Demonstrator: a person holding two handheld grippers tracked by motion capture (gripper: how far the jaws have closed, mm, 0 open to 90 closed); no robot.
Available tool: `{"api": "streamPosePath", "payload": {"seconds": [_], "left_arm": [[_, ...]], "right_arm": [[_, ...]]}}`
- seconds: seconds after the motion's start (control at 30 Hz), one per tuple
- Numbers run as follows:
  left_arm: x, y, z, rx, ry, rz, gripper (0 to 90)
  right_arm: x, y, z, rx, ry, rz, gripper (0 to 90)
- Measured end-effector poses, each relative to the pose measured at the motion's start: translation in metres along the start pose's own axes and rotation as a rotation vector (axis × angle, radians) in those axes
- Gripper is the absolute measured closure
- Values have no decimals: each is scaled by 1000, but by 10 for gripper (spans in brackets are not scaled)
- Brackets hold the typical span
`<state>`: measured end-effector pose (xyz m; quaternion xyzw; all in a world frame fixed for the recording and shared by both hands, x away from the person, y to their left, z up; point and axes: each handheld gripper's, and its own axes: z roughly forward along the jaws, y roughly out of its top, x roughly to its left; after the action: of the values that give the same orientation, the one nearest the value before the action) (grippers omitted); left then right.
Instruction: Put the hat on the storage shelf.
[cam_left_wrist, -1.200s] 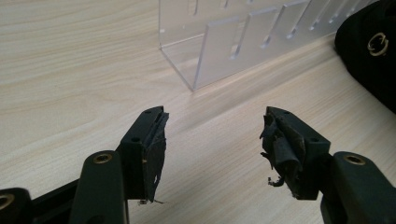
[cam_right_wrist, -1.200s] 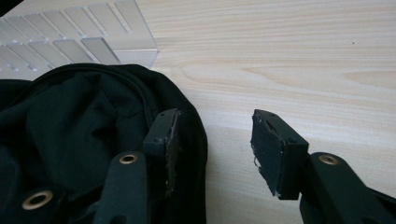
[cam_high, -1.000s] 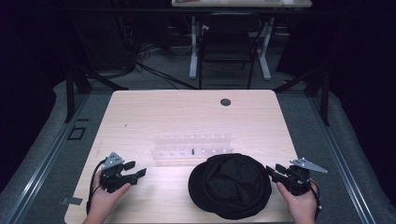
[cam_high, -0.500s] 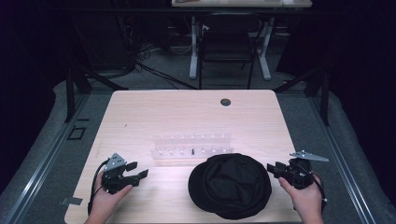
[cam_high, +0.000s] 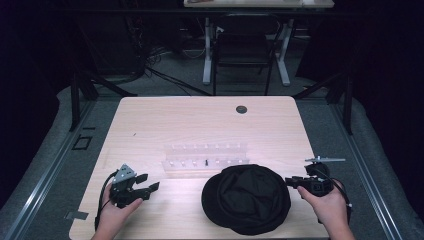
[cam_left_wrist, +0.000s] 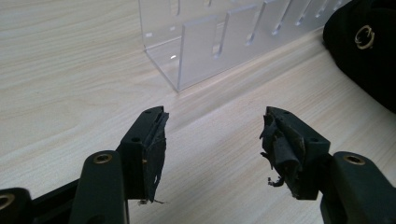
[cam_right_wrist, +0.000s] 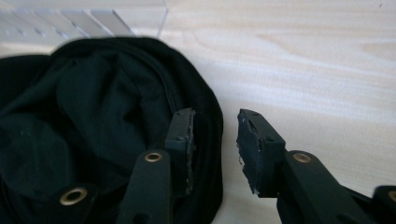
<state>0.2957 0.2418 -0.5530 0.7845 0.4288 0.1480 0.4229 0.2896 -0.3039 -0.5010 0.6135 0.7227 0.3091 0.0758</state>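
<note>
A black cap (cam_high: 247, 197) lies crown-up near the front of the light wooden table (cam_high: 200, 120). It also shows in the right gripper view as a dark cap (cam_right_wrist: 93, 116) and at the edge of the left gripper view, cap (cam_left_wrist: 369, 51). My right gripper (cam_high: 289, 181) sits at the cap's right edge. In its own view the right gripper (cam_right_wrist: 215, 121) straddles the cap's rim, and the jaws have just been closing, with a gap still showing. My left gripper (cam_high: 147, 182), seen closer as left gripper (cam_left_wrist: 212, 126), rests open and empty on the table left of the cap.
A clear acrylic rack (cam_high: 205, 155) with slots stands just behind the cap, close ahead of the left gripper as rack (cam_left_wrist: 210, 42). A round dark grommet (cam_high: 241, 109) sits near the table's far edge. A chair and desk legs stand beyond the table.
My right gripper has risen a little at the cap's right edge and its jaws have narrowed. The left gripper and the cap have stayed put.
</note>
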Motion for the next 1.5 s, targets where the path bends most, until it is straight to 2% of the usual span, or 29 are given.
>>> {"api": "streamPosePath", "payload": {"seconds": [0.1, 0.13, 0.27, 0.47, 0.73, 0.87, 0.9, 1.0, 1.07, 1.17, 1.2, 1.23, 1.27, 1.37, 1.43, 1.47, 1.5], "left_arm": [[0, 0, 0, -1, 0, -1, 399], [0, 0, 0, 0, 1, 0, 399], [1, 0, 1, 3, 0, -6, 399], [2, -1, 2, 9, 4, -16, 399], [2, -1, 3, 15, 4, -22, 399], [3, -1, 3, 15, 7, -22, 399], [3, -1, 3, 15, 7, -23, 399], [3, -1, 3, 15, 7, -23, 399], [3, -1, 2, 14, 6, -23, 399], [3, -1, 2, 14, 6, -23, 399], [3, -1, 2, 14, 7, -23, 399], [3, -1, 2, 13, 7, -23, 399], [3, -1, 2, 14, 7, -22, 398], [3, -1, 2, 13, 7, -20, 399], [3, -1, 2, 14, 8, -20, 399], [3, -1, 2, 14, 9, -20, 399], [3, -1, 2, 13, 9, -21, 399]], "right_arm": [[2, 4, 3, 60, -19, -13, 683], [2, 4, 3, 60, -19, -13, 683], [4, 9, 6, 126, -31, -23, 704], [2, 14, 8, 178, -42, -4, 708], [1, 16, 11, 232, -37, 25, 725], [0, 17, 14, 259, -18, 47, 739], [1, 18, 15, 269, -28, 47, 743], [1, 18, 19, 275, -19, 77, 768], [-3, 20, 21, 313, 7, 82, 801], [-4, 20, 23, 318, 14, 95, 834], [-5, 21, 22, 336, 14, 84, 844], [-6, 21, 22, 337, 11, 91, 855], [-5, 20, 23, 313, 21, 115, 859], [-7, 20, 20, 336, 22, 107, 871], [-6, 20, 20, 323, 19, 123, 872], [-8, 20, 17, 347, 15, 110, 874], [-8, 20, 17, 347, 15, 110, 874]]}}
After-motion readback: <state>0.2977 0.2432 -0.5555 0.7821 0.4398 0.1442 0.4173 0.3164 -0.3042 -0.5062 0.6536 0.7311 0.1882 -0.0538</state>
